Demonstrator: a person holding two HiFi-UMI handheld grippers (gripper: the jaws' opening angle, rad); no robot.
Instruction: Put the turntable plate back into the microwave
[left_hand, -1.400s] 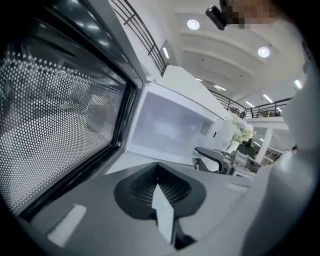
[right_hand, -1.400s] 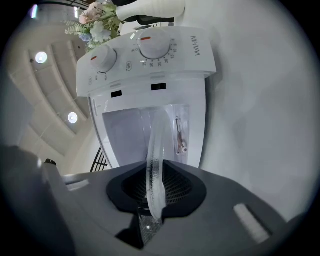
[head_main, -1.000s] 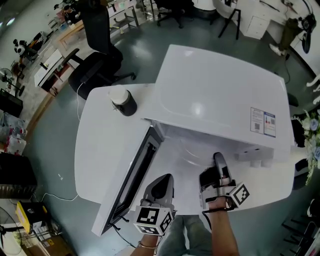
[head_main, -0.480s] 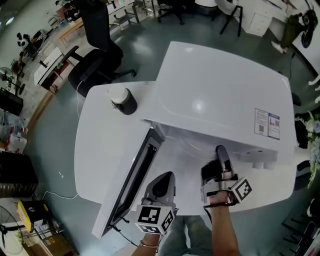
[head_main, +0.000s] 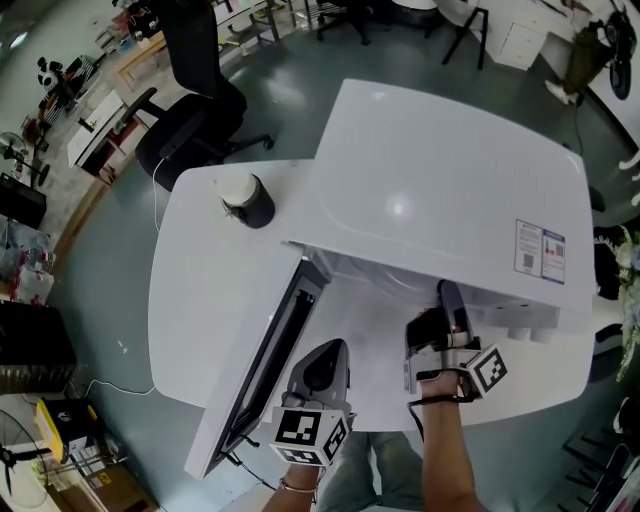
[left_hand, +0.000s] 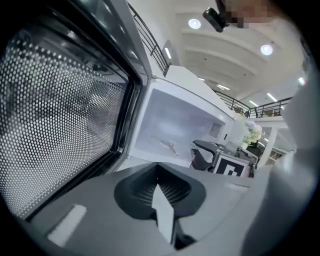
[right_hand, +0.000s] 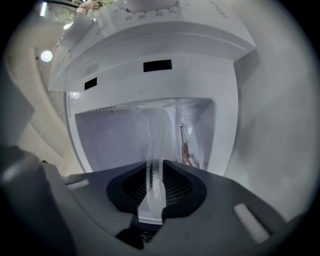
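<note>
Right gripper (right_hand: 155, 186) clenched on the turntable plate (right_hand: 156, 142). The plate's near rim sits between the two ribbed pads (right_hand: 181, 186), one pad pressing on each face. From the grip the plate runs forward into the open cavity (right_hand: 112, 135) of the white microwave (head_main: 440, 190). It is seen edge-on as a narrow band of clear, colourless glass. The rim is thicker and finely pebbled, and the cavity wall shows through the body.

In the head view the right gripper (head_main: 450, 298) points into the cavity mouth, where the glass is hard to make out. The left gripper (left_hand: 162, 202) is clamped shut with nothing between its jaws. It is held just beside the open microwave door (head_main: 262, 365), apart from the plate. The microwave stands on a white table (head_main: 200, 290).
</note>
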